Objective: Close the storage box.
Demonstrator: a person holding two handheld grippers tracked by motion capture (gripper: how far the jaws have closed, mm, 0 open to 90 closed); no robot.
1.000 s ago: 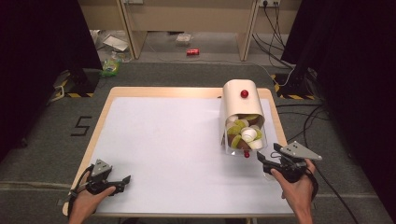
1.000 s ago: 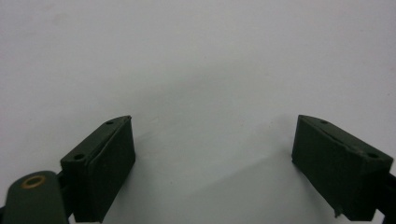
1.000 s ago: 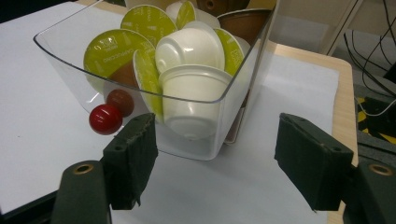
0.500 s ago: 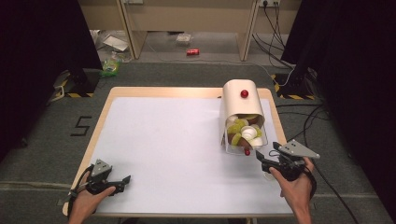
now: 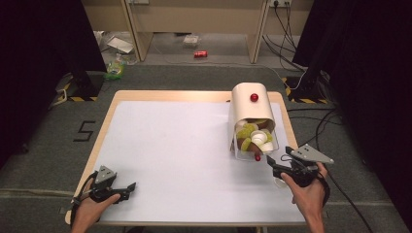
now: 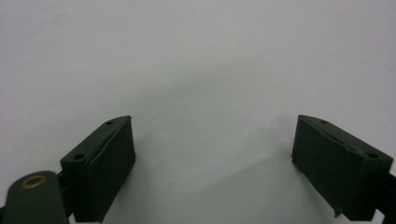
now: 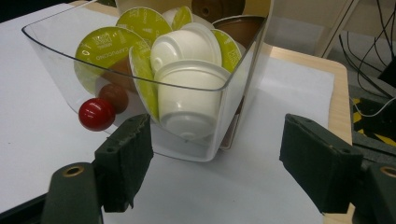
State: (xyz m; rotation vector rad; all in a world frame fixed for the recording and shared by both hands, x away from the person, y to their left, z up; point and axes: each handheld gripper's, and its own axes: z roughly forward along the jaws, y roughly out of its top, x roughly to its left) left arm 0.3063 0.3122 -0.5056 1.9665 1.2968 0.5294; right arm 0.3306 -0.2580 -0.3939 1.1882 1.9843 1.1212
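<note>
Probably a letting-go of the red knob [image 7: 96, 114] on the clear drawer [image 7: 56, 51], ahead of a reach for a coffee capsule. Best done by holding the right gripper [image 7: 215, 158] steady and low, spreading the jaws fully clear of the knob, then backing straight off. Worth avoiding any sideways drift: a nudge on the knob or the thin plastic front could slide the drawer or tip its heaped load. For a pick after that, better to come down from above on the topmost white capsule [image 7: 189, 100], closing on its ribbed side wall rather than on the foil of the green-lidded capsules [image 7: 100, 51] leaning around it.

Right gripper [image 5: 273, 164] jaws parted wide, gripping nothing; knob just beyond the left jaw tip and not touching, drawer front just ahead. Left gripper [image 5: 127, 187] resting at the near left corner of the desk [image 5: 170, 145], jaws [image 6: 212, 154] spread wide over bare white surface, nothing between them.

Drawer [image 5: 238, 154] standing pulled out toward the person from the cream housing [image 5: 245, 104] at the far right of the desk, packed with capsules, its knob [image 5: 257, 157] at the front.

Against a second ago: both hands in the same spots, drawer and housing unmoved, capsules heaped as before. One change only: right jaws have just been opening, with nothing between them.
</note>
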